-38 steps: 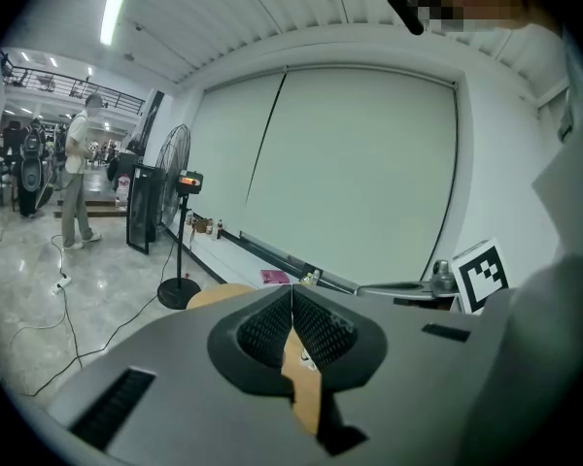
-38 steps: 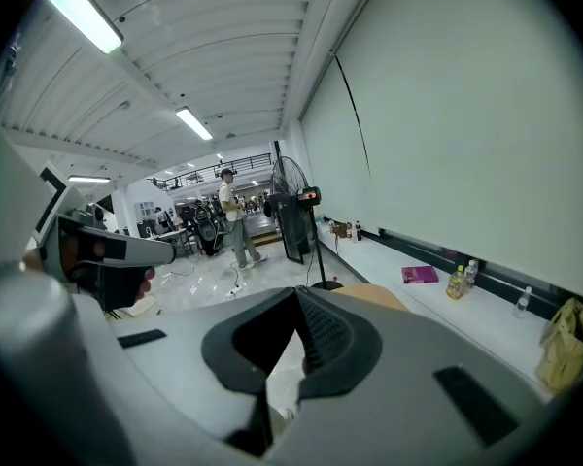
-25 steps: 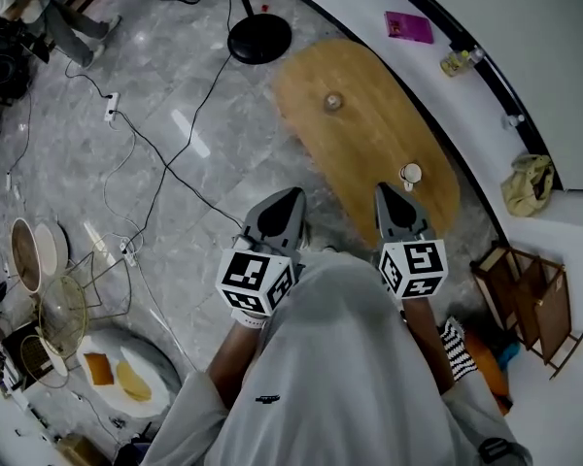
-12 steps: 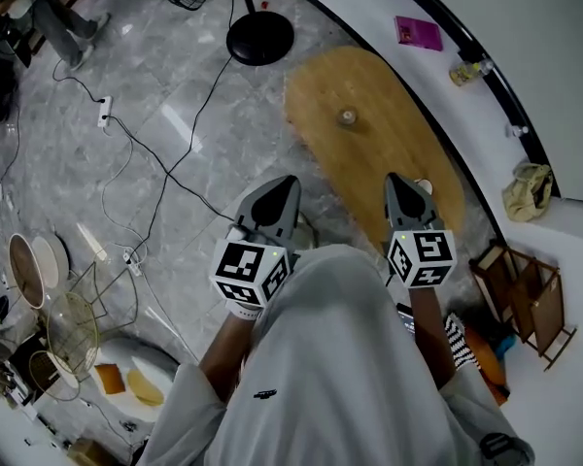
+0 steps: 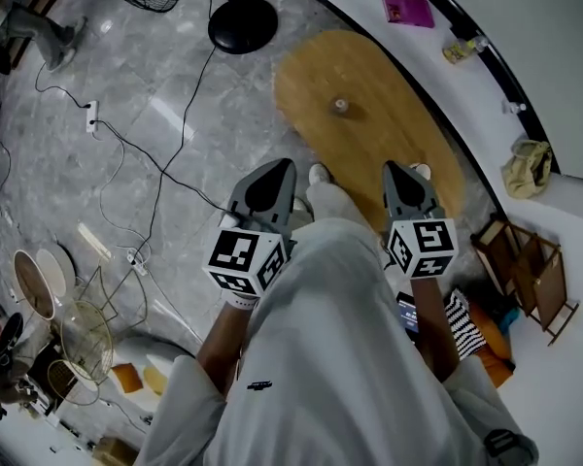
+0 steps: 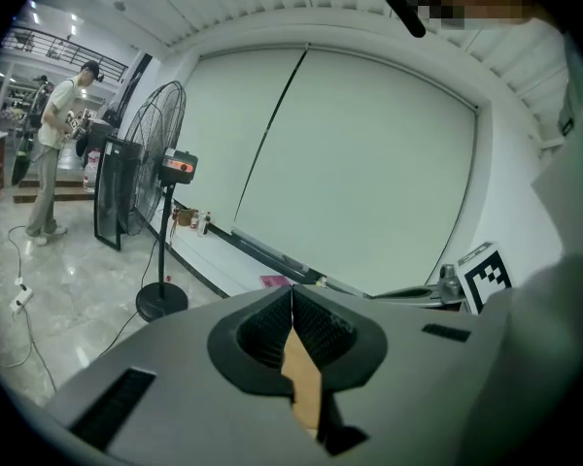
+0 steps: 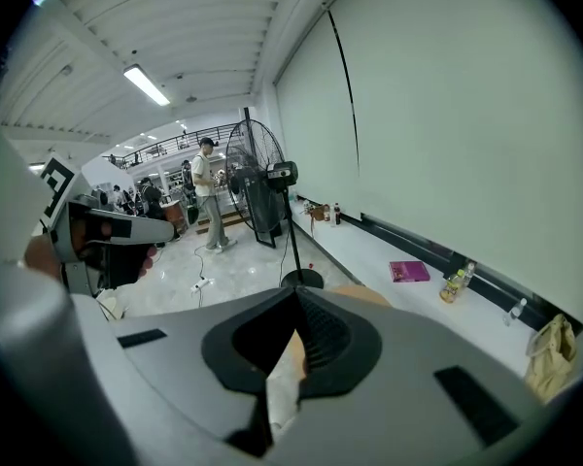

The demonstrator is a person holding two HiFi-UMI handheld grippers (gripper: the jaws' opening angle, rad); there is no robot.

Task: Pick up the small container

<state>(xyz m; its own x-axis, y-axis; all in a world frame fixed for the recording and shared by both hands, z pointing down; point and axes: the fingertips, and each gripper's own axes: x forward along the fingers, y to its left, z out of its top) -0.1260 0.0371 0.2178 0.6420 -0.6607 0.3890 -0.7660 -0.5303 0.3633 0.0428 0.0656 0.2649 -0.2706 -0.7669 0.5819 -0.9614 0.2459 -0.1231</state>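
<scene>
In the head view an oval wooden table (image 5: pixel 369 85) stands on the grey floor. A small round container (image 5: pixel 340 106) sits near its middle, far from both grippers. A white cup (image 5: pixel 421 171) peeks out beside my right gripper (image 5: pixel 396 168), which is over the table's near end, shut and holding nothing. My left gripper (image 5: pixel 282 166) is shut and holds nothing; it hangs over the floor just left of the table. In the left gripper view the jaws (image 6: pixel 292 291) meet, with wood colour showing below them. In the right gripper view the jaws (image 7: pixel 296 291) are also together.
A black fan base (image 5: pixel 243 24) and cables (image 5: pixel 165 163) lie on the floor beyond the table. A magenta book (image 5: pixel 408 11) and a bottle (image 5: pixel 463 49) are on the white ledge. A wooden rack (image 5: pixel 530 289) stands at the right, and bowls and wire baskets (image 5: pixel 73 318) at the left.
Both grippers have advanced toward the table, staying shut. The right one now covers most of the white cup. A white shoe has stepped forward between them.
</scene>
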